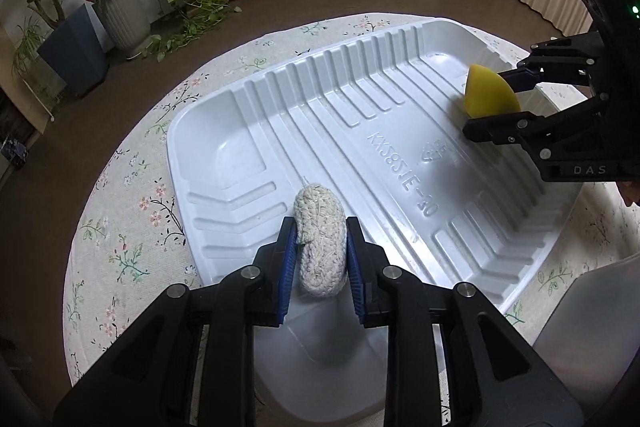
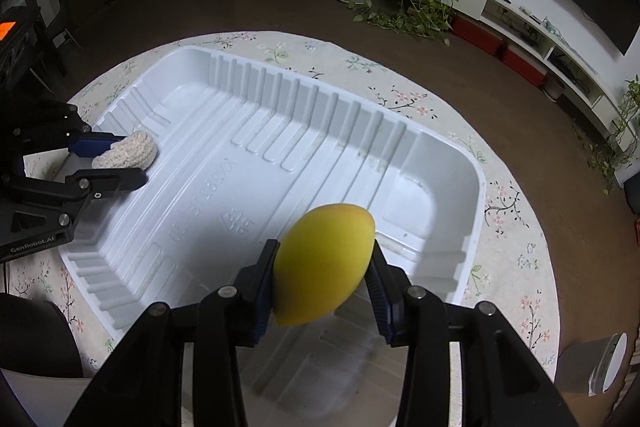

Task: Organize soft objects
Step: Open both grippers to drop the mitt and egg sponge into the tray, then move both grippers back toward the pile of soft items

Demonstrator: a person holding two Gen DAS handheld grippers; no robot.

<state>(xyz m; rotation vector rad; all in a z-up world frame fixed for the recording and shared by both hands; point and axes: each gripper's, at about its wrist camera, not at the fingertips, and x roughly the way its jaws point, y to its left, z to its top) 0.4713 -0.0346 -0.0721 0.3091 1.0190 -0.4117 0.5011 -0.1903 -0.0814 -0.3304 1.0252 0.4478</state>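
The left gripper (image 1: 320, 247) is squeezed shut on a cream knitted toy (image 1: 320, 239), which sits low in the middle of the left wrist view. The toy hangs over the near end of the big white tray (image 1: 224, 131). The right gripper (image 2: 322, 267) is closed around a soft yellow mango toy (image 2: 324, 263), low in the middle of the right wrist view. It also hangs over the tray. The tray rests on a round table with a flowery cloth (image 1: 132, 195), and nothing lies in it.

It looks like the step is putting both soft things into the tray. Next, each gripper likely needs to go down close to the tray floor and open slowly. The mango toy is round, so it may roll.
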